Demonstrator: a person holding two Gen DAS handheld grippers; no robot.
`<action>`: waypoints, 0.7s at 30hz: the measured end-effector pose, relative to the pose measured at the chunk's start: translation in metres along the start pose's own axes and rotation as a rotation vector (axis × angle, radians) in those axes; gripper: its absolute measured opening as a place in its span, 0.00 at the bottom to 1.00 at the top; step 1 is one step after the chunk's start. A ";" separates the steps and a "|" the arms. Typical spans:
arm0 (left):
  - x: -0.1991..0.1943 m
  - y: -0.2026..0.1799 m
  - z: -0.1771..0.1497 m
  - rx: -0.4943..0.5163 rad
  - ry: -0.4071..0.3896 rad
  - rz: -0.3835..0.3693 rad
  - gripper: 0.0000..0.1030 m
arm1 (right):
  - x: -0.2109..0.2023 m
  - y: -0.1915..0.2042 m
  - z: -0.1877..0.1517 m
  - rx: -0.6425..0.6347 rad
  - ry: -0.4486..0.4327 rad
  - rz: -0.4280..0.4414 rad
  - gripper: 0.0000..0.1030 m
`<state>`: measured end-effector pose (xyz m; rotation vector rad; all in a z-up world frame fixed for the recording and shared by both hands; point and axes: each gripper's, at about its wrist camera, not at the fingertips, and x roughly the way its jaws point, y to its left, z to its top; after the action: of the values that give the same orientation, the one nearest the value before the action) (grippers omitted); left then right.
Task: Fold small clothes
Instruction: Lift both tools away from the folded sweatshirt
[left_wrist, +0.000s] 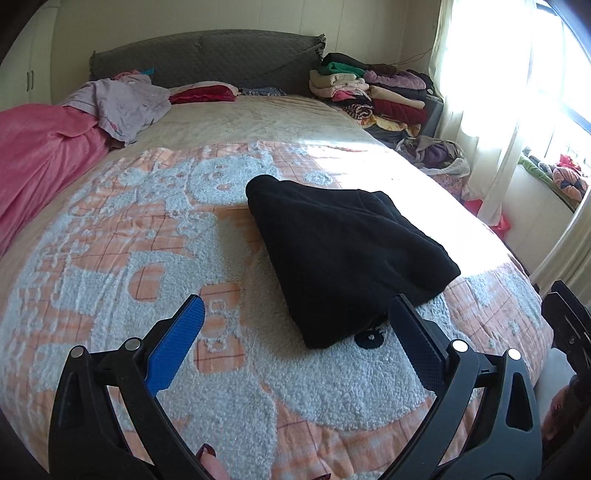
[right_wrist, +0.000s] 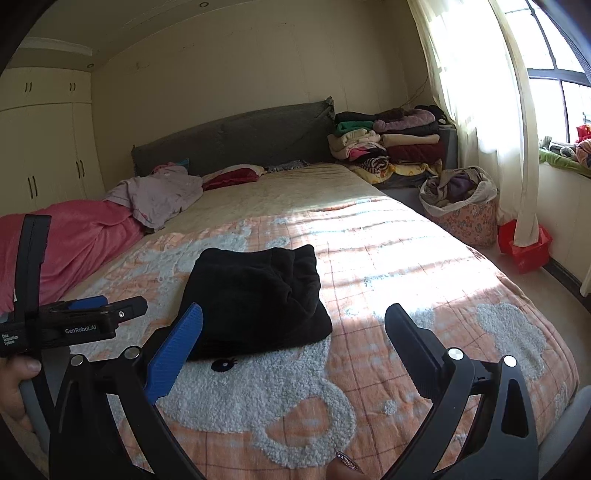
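both claws stand wide apart and hold nothing: left gripper (left_wrist: 295, 314) and right gripper (right_wrist: 293, 314) hang over the orange and white blanket (right_wrist: 369, 258). beside the bed, a basket (right_wrist: 469, 221) is full of loose clothes. the black garment (right_wrist: 255, 295) lies folded in a thick bundle on the blanket, just ahead of both claws. folded clothes (right_wrist: 391, 140) are stacked near the headboard (right_wrist: 236, 136), and a pink cover (right_wrist: 81, 240) lies at the left.

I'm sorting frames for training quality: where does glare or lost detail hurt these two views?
Left wrist view: the window blows out white, and the black garment shows almost no fold detail. Right wrist view: the curtain glares, sun stripes cross the blanket, and the edges bend.
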<state>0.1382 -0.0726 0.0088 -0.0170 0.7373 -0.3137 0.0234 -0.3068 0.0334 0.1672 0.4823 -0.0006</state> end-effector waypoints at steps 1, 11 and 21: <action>-0.001 0.001 -0.005 -0.001 0.008 0.003 0.91 | -0.001 0.001 -0.004 -0.005 0.015 -0.007 0.96; -0.001 -0.006 -0.027 0.024 0.041 0.003 0.91 | 0.003 0.008 -0.024 0.025 0.099 -0.016 0.96; -0.002 -0.006 -0.026 0.019 0.035 0.010 0.91 | 0.005 0.012 -0.025 0.016 0.110 -0.015 0.96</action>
<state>0.1178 -0.0753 -0.0084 0.0098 0.7692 -0.3118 0.0171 -0.2913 0.0114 0.1797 0.5930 -0.0099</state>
